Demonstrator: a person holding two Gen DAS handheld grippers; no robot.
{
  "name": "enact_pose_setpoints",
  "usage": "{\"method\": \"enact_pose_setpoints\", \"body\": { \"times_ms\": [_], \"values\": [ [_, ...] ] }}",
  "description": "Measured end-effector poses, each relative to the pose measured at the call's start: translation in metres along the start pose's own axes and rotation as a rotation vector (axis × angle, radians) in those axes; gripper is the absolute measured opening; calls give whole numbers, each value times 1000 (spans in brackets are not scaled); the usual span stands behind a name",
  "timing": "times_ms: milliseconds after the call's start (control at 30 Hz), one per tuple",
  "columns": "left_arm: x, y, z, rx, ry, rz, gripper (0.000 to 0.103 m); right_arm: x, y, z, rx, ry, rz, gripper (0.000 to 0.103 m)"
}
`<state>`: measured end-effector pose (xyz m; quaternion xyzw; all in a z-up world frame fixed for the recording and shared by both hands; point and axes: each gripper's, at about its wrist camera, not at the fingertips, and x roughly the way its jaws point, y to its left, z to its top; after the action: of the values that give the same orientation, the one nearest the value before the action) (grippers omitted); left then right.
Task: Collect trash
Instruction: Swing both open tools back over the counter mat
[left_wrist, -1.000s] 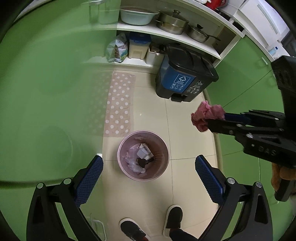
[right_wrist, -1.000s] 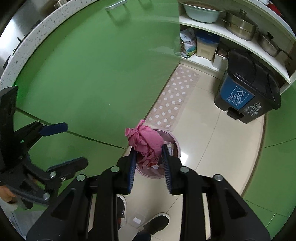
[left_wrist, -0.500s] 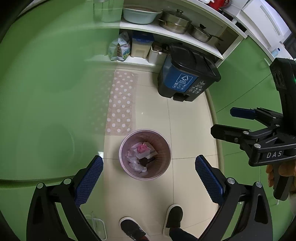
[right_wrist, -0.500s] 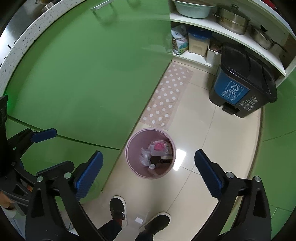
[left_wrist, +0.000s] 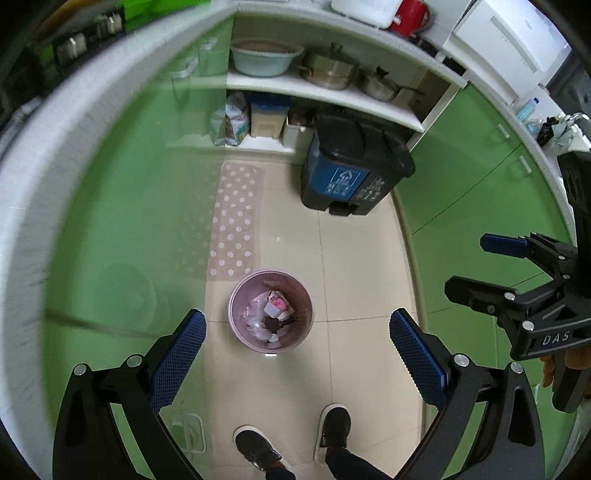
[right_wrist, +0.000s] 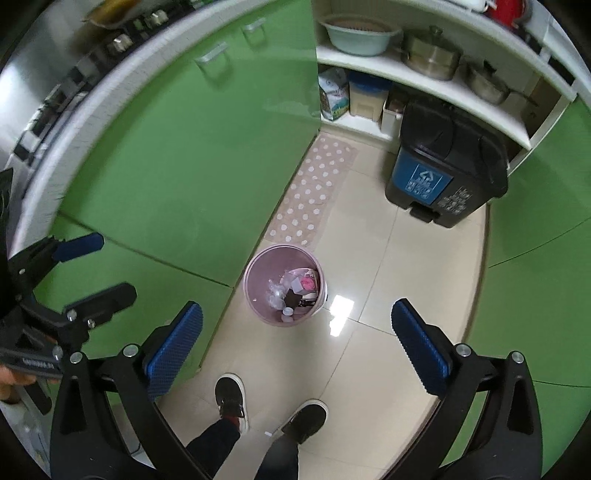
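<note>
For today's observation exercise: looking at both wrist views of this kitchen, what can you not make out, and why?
- Pink bin: items under the top layer, both views; hidden by the trash on top and too small.
- Black-and-blue pedal bin: contents, both views; lid shut.
- The person: only shoes and lower legs show; cut off by the bottom edge.
- Countertop, left wrist view: blurred.

A wastebasket (left_wrist: 270, 309) holding trash (left_wrist: 271, 317) stands on the floor (left_wrist: 354, 266) before the person's shoes (left_wrist: 295, 439), a dotted mat (left_wrist: 236, 221) just behind it, a pedal bin (left_wrist: 351, 166) farther back beside the shelves (left_wrist: 321, 96).
</note>
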<state>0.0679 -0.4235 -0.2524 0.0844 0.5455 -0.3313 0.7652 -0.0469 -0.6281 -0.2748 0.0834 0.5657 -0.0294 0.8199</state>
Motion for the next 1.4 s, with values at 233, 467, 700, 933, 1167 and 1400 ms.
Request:
{"method": "enact_pose_setpoints", "body": {
  "times_ms": [233, 467, 700, 933, 1167, 1400],
  "values": [
    [-104, -2, -18, -81, -82, 41, 96, -95, 37, -11, -88, -37, 25, 100],
    [-198, 45, -66, -261, -182, 170, 96, -150, 106, -6, -253, -97, 110, 100],
    [-270, 114, -133, -448, -235, 328, 96, -159, 213, 7, -468, -106, 238, 100],
    [-317, 179, -170, -545, -253, 398, 96, -156, 307, 12, -591, -113, 313, 100],
    [-327, 227, -175, -558, -257, 403, 96, -137, 380, 26, -655, -107, 317, 100],
    [-320, 264, -169, -592, -253, 406, 96, -102, 442, 48, -737, -64, 308, 100]
  ]
}}
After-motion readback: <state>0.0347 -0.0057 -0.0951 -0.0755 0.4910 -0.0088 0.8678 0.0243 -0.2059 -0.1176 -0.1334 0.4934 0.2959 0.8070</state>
